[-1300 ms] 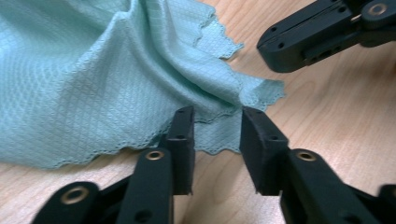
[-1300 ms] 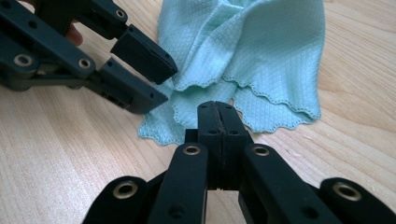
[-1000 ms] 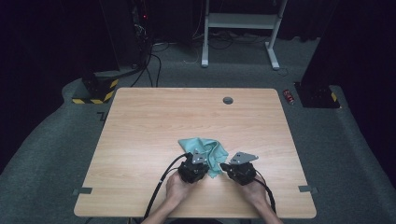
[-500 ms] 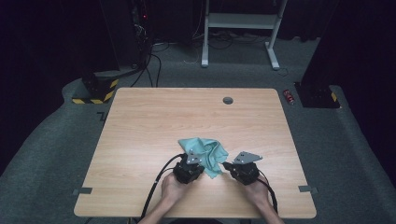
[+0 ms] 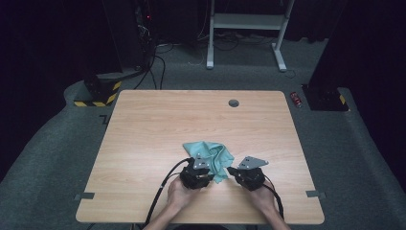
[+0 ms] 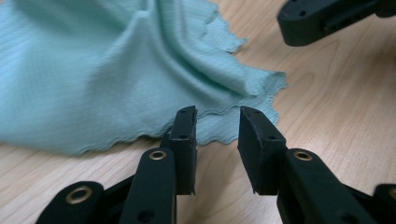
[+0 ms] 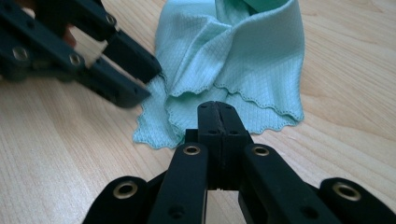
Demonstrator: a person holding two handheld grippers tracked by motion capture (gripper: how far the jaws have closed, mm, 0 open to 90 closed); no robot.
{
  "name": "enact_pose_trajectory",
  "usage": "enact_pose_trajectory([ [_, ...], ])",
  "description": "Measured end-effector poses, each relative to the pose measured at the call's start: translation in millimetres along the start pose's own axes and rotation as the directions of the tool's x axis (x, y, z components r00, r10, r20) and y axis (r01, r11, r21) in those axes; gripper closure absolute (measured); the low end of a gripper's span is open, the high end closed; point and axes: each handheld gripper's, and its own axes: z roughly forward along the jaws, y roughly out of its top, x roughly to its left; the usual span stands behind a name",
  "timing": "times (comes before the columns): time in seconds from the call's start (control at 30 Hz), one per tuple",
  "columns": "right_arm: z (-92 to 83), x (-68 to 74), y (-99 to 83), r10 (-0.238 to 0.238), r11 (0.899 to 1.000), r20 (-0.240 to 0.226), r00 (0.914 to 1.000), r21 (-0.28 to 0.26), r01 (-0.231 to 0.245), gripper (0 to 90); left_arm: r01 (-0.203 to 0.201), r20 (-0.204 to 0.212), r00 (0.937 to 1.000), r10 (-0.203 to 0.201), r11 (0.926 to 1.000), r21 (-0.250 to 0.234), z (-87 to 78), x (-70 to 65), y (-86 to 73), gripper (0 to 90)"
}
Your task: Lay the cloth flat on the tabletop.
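High view: a crumpled light-green cloth (image 5: pixel 210 155) lies on the near half of a wooden table (image 5: pixel 143 139), just ahead of the two hand-held grippers. The left gripper (image 5: pixel 201 165) sits at the cloth's near edge; the right gripper (image 5: pixel 231 170) rests close beside the cloth's right corner.

Left gripper view: the left gripper (image 6: pixel 217 133) has its jaws apart, having just been opening, with a clear gap between the pads. The scalloped hem of the cloth (image 6: pixel 116 79) lies just beyond the tips; nothing is pinched between them. The tip of the right gripper (image 6: pixel 327 18) appears at upper right.

Right gripper view: the right gripper (image 7: pixel 219 112) has its jaws pressed together. Their tips meet at the hem of the cloth (image 7: pixel 243 60); whether a fold is caught cannot be told. The left gripper (image 7: pixel 135 79), slightly blurred, touches the cloth's left edge.
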Motion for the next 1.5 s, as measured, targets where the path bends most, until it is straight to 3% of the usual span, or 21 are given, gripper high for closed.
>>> enact_pose_trajectory([
  [0.17, -1.4, -1.0, 1.9, -0.004, 1.000, 0.003, 1.0000, -0.010, 0.004, 90.0, -0.029, -0.011, 0.9995, 0.029, 0.9993, 0.023, 4.7, -5.2, 4.1, 70.7],
  [0.43, -4.9, -4.6, 1.1, 0.008, 1.000, 0.014, 0.9999, -0.021, -0.008, 90.0, -0.037, -0.015, 0.9992, 0.037, 0.9986, 0.039, 3.2, -1.4, 4.2, 89.8],
  [0.63, -9.7, -8.9, -1.1, 0.014, 1.000, 0.029, 0.9995, -0.021, -0.014, 90.0, -0.053, -0.010, 0.9985, 0.054, 0.9973, 0.050, -1.1, 1.0, 1.1, 90.0],
  [0.87, -15.7, -13.9, -4.3, 0.027, 0.999, 0.043, 0.9987, -0.025, -0.026, 90.0, -0.029, -0.024, 0.9993, 0.030, 0.9992, 0.029, -12.2, 6.6, -4.7, 90.0],
  [0.9, -16.2, -14.4, -4.5, 0.028, 0.999, 0.042, 0.9987, -0.027, -0.027, 90.0, -0.026, -0.033, 0.9991, 0.026, 0.9995, 0.018, -13.1, 7.5, -4.5, 89.8],
  [1.0, -17.6, -14.2, -4.1, 0.032, 0.999, 0.042, 0.9986, -0.033, -0.031, 90.0, -0.003, -0.050, 0.9988, 0.003, 1.0000, -0.002, -12.6, 12.2, -2.3, 73.3],
  [1.17, -18.7, -16.1, -4.4, 0.037, 0.999, 0.045, 0.9983, -0.038, -0.036, 90.0, 0.011, -0.083, 0.9964, -0.013, 0.9996, -0.024, -9.2, 17.3, 4.7, 64.2],
  [1.27, -20.7, -17.9, -5.3, 0.043, 0.998, 0.049, 0.9979, -0.042, -0.041, 90.0, 0.021, -0.110, 0.9937, -0.023, 0.9997, -0.012, -3.9, 19.1, 7.4, 55.6],
  [1.4, -20.6, -18.0, -6.0, 0.036, 0.999, 0.053, 0.9979, -0.036, -0.034, 90.0, 0.023, -0.126, 0.9918, -0.023, 0.9997, 0.000, 3.6, 20.6, 9.5, 55.9],
  [1.43, -20.7, -18.2, -6.4, 0.036, 0.999, 0.056, 0.9978, -0.034, -0.034, 90.0, 0.020, -0.125, 0.9920, -0.020, 0.9998, 0.006, 4.4, 21.0, 9.8, 62.1],
  [1.5, -20.9, -18.7, -6.6, 0.034, 0.999, 0.059, 0.9977, -0.034, -0.032, 90.0, 0.019, -0.115, 0.9932, -0.017, 0.9997, 0.016, 6.6, 22.9, 10.0, 65.4],
])
